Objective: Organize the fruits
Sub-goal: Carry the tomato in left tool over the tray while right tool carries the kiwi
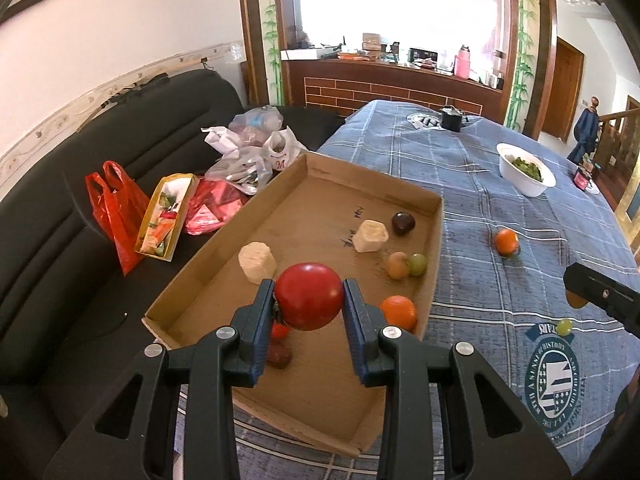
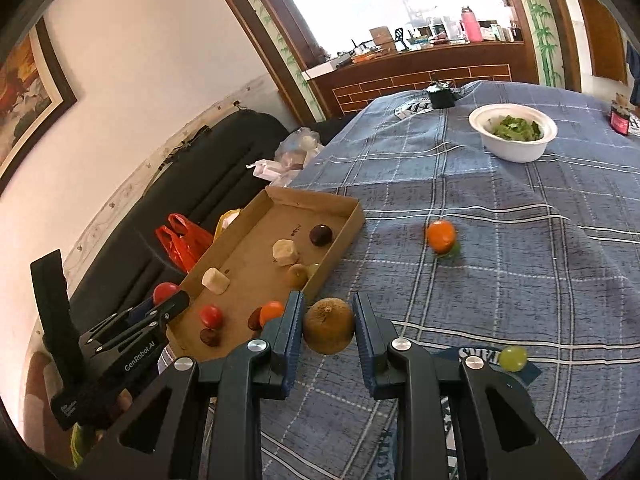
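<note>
I'm mid-carry: left gripper [image 1: 309, 296] clamped on red tomato [image 1: 309, 295] over cardboard tray [image 1: 434, 248]; right gripper [image 2: 328, 326] pinches brown fruit [image 2: 328, 325] at tray's 4 o'clock. Next: lower, release both inside.

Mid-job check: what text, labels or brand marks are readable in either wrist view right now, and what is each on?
"GenRobot.AI": white lettering on the black left hand-held gripper, right wrist view.
"M": red letter on the white plastic bag on the dark sofa.
"A SENSE OF HISTORY", partly legible: round navy crest printed on the blue plaid tablecloth.
Black handwritten marks on the brown cardboard tray: unreadable.
White label on the gripper's black strap: too small.
</note>
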`<action>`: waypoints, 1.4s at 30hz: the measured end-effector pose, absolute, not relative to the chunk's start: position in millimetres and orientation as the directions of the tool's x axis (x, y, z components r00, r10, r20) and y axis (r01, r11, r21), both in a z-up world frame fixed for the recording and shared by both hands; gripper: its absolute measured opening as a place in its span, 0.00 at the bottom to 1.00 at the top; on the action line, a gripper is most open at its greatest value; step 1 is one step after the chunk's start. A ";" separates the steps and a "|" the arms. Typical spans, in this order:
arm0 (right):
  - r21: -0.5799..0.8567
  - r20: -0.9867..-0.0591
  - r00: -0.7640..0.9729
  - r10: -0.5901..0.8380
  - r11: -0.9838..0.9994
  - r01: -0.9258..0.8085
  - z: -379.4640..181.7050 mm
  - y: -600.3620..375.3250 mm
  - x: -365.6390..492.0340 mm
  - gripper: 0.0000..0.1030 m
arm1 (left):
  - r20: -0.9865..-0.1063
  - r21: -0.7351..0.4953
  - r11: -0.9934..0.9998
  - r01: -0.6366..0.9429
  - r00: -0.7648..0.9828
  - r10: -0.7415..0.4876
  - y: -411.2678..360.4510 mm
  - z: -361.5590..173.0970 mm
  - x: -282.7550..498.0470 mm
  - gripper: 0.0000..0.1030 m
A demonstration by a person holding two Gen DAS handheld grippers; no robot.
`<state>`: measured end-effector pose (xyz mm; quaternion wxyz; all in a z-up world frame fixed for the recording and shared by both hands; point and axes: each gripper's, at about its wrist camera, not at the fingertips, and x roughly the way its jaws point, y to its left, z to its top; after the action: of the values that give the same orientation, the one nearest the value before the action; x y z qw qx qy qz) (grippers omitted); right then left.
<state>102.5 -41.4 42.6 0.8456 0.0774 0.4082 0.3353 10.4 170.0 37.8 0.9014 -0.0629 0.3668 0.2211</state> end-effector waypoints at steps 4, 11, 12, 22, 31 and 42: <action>0.403 -0.643 0.433 0.632 0.760 -0.511 40.6 -33.1 104.1 0.24 | -0.692 0.050 0.891 -0.451 0.628 0.357 175.8 36.3 11.5 0.30; 0.404 -0.653 0.412 0.636 0.752 -0.521 36.2 -17.9 109.3 0.24 | -0.706 0.030 0.891 -0.454 0.621 0.340 188.8 31.2 15.5 0.30; 0.406 -0.653 0.408 0.637 0.750 -0.522 35.9 -15.9 110.4 0.24 | -0.714 0.012 0.893 -0.450 0.622 0.323 194.4 30.3 17.3 0.30; 0.411 -0.654 0.365 0.663 0.716 -0.565 31.4 38.9 144.7 0.24 | -0.739 -0.073 0.895 -0.441 0.626 0.248 234.7 37.7 49.3 0.30; 0.385 -0.710 0.338 0.617 0.743 -0.548 11.6 109.6 218.6 0.24 | -0.795 -0.070 0.907 -0.415 0.572 0.201 241.4 21.5 105.6 0.30; 0.261 -0.801 0.303 0.517 0.756 -0.600 -23.0 163.9 242.7 0.24 | -0.864 -0.034 0.907 -0.420 0.468 0.185 239.9 -14.6 133.4 0.30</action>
<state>242.7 163.9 -23.0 0.8061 -0.0435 0.4779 0.3462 133.4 239.9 -14.6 0.8482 -0.1215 0.4838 0.1782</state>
